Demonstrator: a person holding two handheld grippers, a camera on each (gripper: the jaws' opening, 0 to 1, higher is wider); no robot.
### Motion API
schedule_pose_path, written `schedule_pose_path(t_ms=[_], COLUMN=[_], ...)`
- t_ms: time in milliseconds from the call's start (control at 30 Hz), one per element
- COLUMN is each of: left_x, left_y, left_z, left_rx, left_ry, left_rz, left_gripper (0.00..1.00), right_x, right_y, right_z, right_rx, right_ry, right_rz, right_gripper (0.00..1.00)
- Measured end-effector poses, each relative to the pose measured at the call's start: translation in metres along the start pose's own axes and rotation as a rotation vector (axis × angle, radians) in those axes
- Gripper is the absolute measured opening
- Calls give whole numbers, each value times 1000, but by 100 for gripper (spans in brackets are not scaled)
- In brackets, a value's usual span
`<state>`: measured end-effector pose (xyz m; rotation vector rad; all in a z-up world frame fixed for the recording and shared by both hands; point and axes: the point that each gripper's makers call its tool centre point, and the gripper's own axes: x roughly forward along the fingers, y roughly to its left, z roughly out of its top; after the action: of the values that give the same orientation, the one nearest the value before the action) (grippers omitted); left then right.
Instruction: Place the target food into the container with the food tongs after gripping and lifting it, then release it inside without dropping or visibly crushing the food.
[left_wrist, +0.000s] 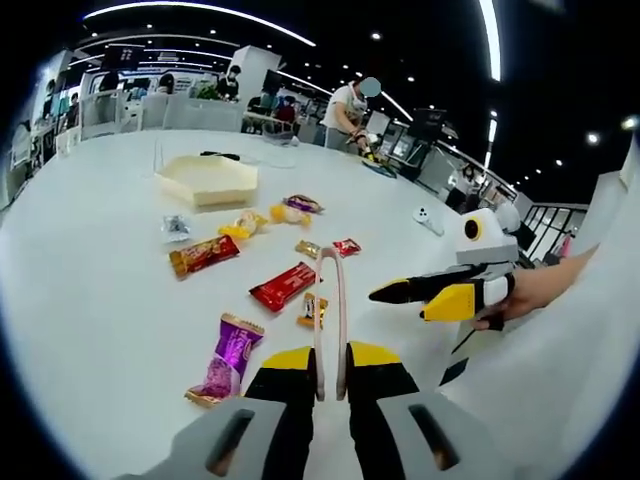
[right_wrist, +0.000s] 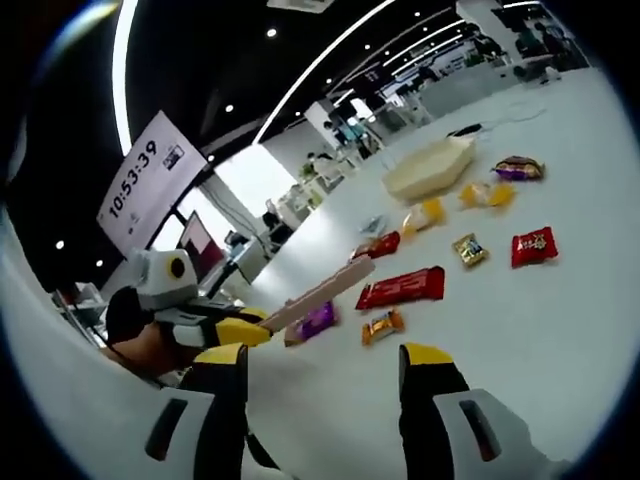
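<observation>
White tabletop (left_wrist: 90, 320) carries a loose scatter of wrapped snacks; the left gripper (left_wrist: 331, 368) is clamped on the handle end of the wooden food tongs (left_wrist: 331, 310), its yellow-tipped jaws pressed against both sides; the tong arms lie narrow, almost parallel, with only a thin slit between them, and they hold nothing; their tips sit above the table near a small orange packet (left_wrist: 311, 311) and a long red bar (left_wrist: 283, 286). To the near left lies a purple packet (left_wrist: 226, 358); farther left lies a red-and-gold bar (left_wrist: 204, 254); beyond it are yellow wrapped sweets (left_wrist: 245, 224), a small red packet (left_wrist: 346, 246) and a clear wrapper (left_wrist: 176, 229). The pale, angular, shallow container (left_wrist: 210, 179) stands at the far side of the scatter, well apart from the tongs; no food is visible inside it. The right gripper (left_wrist: 412, 298) hovers to the right of the tongs, a hand (left_wrist: 535, 290) behind it; in the right gripper view its own jaws (right_wrist: 325, 368) stand wide apart with nothing between them. People stand at counters in the far background.
</observation>
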<state>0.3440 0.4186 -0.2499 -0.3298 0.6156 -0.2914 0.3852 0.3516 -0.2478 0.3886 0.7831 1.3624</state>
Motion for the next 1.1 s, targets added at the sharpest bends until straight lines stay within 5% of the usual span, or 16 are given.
schedule_pose_path(t_ms=[567,1100], left_x=[0,-5], left_y=[-13,-29], left_z=[7,10], left_rx=[-13,-78], left_ry=[-16,-29], left_rz=[-37,-143], left_gripper=[8,9], right_x=[-4,-4], right_y=[-2,2], right_z=[3,8], right_rx=[36,50], right_ry=[-15,-39], right_rz=[-6,12], right_gripper=[65,63])
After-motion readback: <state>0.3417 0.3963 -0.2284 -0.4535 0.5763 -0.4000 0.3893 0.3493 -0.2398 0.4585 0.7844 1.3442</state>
